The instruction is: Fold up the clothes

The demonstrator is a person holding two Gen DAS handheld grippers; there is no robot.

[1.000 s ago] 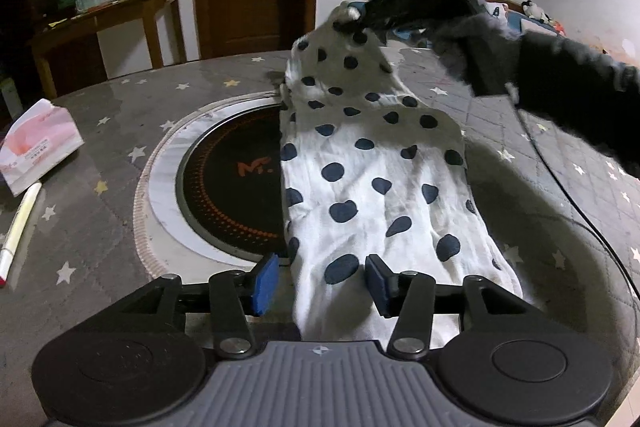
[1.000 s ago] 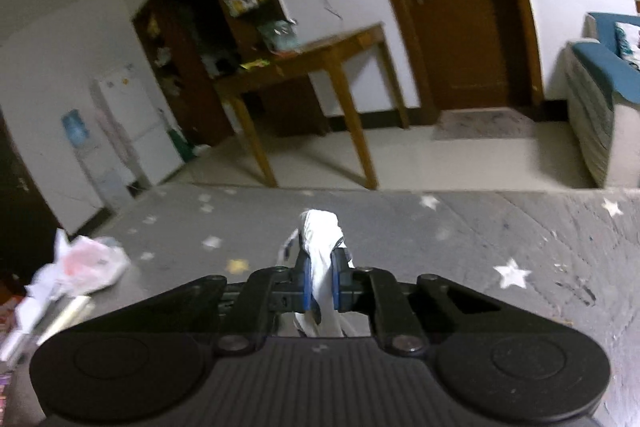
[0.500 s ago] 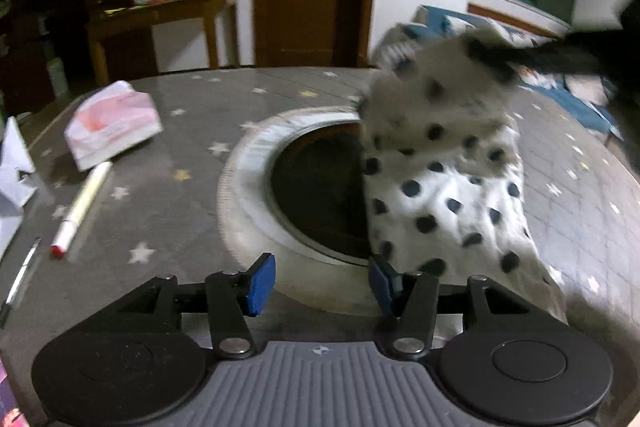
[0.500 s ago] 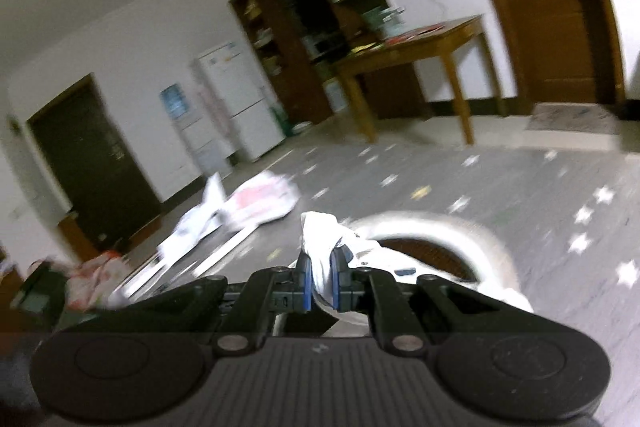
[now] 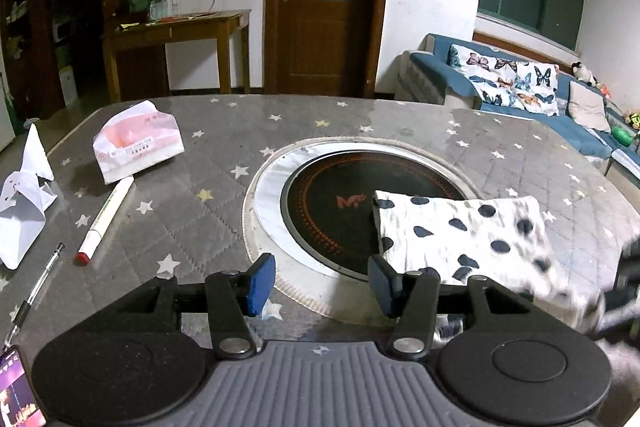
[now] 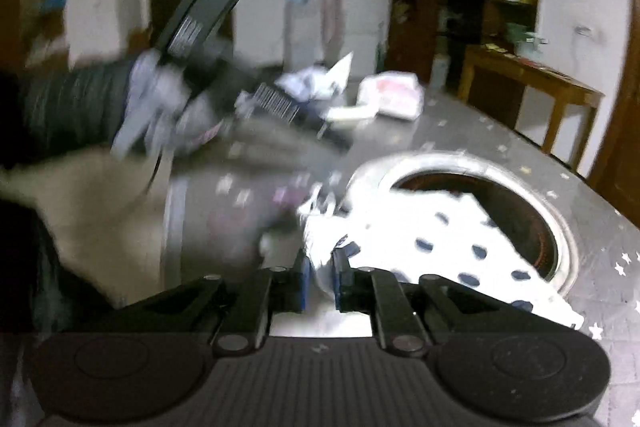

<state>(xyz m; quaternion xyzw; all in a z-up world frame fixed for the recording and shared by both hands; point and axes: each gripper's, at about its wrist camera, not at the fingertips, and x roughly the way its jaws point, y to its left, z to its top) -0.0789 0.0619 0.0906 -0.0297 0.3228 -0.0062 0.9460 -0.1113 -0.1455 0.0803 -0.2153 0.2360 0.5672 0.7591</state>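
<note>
Dim indoor light, dark corners from fisheye vignette. Left wrist view sharp, blurred only at lower right. Right wrist view heavily motion-smeared; cloth (image 6: 404, 227) blown out white. Curved edges.

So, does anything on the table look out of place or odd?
Yes. The dotted cloth lies partly over the round black cooktop set into the table, a poor place for folding. On the left lie crumpled paper and a loose marker.

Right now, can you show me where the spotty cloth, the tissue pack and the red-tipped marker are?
spotty cloth (image 5: 460, 231), left wrist view, middle of its folded top.
tissue pack (image 5: 136, 143), left wrist view, its front face.
red-tipped marker (image 5: 106, 219), left wrist view, middle of its white barrel.
</note>
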